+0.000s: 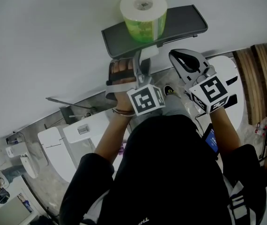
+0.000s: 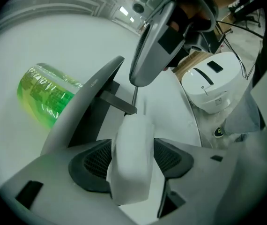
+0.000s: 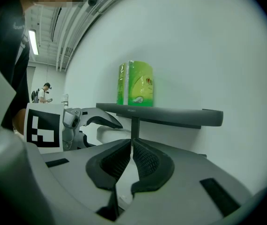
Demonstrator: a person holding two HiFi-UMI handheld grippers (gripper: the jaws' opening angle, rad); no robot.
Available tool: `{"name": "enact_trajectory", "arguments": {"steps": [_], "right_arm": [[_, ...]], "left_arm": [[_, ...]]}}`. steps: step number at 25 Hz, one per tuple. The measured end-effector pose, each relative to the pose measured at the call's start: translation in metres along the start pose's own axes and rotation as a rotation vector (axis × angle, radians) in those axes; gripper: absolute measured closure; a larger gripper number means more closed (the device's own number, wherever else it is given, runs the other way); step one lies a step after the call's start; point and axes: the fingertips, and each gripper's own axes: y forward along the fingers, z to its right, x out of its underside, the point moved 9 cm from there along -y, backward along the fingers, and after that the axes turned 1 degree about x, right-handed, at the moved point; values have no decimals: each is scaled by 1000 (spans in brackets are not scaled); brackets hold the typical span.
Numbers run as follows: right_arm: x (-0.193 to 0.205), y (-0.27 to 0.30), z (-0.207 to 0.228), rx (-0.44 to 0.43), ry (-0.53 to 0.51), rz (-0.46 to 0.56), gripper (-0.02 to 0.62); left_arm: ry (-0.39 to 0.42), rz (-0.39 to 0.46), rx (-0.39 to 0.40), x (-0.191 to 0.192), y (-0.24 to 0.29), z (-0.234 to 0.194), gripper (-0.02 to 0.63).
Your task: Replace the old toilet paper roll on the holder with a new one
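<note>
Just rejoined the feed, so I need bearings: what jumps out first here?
A toilet paper roll in bright green plastic wrap stands on the dark grey wall-mounted holder shelf. Just below it, a white paper roll sits between the open jaws of the left gripper; the right gripper hangs beside, shut.

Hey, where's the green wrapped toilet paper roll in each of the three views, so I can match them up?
Head view: top centre, the green-wrapped roll stands on the shelf.
Left gripper view: far left, lying sideways in the picture, against the shelf's top face.
Right gripper view: upper centre, upright on the shelf.
Shared landmark: the dark grey shelf that bears it.
</note>
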Motion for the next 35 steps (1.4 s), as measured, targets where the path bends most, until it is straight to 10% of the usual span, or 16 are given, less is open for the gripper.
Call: {"name": "enact_trajectory", "arguments": {"steps": [20,35], "right_arm": [[1,17,8,-49,7,0,568],[0,22,9,-78,0,2,568]], "left_arm": [[117,-83,-42,6,4,2,362],[10,-186,-97,58,-23,-10,362]]}}
